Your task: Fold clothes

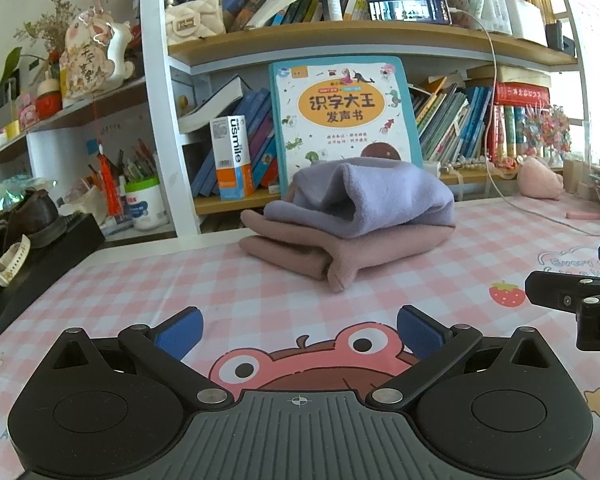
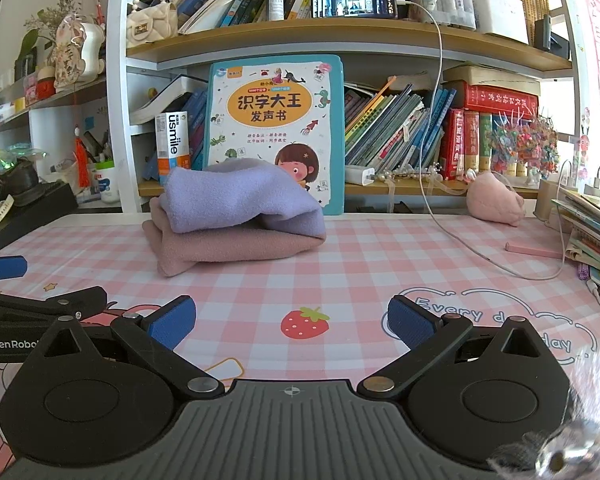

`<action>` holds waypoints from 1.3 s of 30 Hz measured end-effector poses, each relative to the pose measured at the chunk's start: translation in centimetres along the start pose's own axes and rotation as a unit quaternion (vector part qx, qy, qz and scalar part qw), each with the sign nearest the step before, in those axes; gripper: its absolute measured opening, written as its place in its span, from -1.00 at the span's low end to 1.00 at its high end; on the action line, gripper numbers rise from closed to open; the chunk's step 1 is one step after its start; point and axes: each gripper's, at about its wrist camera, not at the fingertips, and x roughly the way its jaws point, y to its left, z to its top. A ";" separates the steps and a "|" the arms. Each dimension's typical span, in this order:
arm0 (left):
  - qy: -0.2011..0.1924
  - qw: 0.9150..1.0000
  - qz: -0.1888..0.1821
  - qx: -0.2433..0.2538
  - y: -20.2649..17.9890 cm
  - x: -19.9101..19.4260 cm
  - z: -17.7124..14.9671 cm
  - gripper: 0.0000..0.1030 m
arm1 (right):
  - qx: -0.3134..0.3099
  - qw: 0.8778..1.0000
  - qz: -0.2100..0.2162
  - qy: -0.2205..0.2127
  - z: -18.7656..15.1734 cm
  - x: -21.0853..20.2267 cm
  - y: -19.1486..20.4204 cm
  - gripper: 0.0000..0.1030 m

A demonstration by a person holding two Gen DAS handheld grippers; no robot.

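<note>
Two folded cloths, a lavender one stacked on a pink one, rest on the bench ahead of both grippers, left and right, whose fingers stand released, holding nothing.

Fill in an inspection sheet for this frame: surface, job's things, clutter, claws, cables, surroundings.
Surface: pink checked mat with cartoon prints.
Job's things: purple cloth folded, lying on folded pink cloth, mid-table.
Clutter: pink pen, pink plush, book pile at right edge.
Claws: left claw and right claw open, empty, short of the cloths.
Cables: white cable trails from shelf phone across the mat.
Surroundings: crowded bookshelf, picture book behind the cloths.
</note>
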 end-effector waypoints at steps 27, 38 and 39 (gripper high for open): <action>0.001 1.000 0.002 -0.002 -0.2 0.0 0.2 1.00 | 0.000 1.000 -0.001 0.000 0.0 0.1 -0.1 1.00; -0.001 1.000 0.002 0.004 -0.4 -0.1 0.1 1.00 | 0.000 1.000 -0.001 0.000 0.0 0.2 -0.1 1.00; -0.001 1.000 0.001 0.005 -0.4 -0.1 0.1 1.00 | 0.000 1.000 -0.001 0.000 0.0 0.2 -0.1 1.00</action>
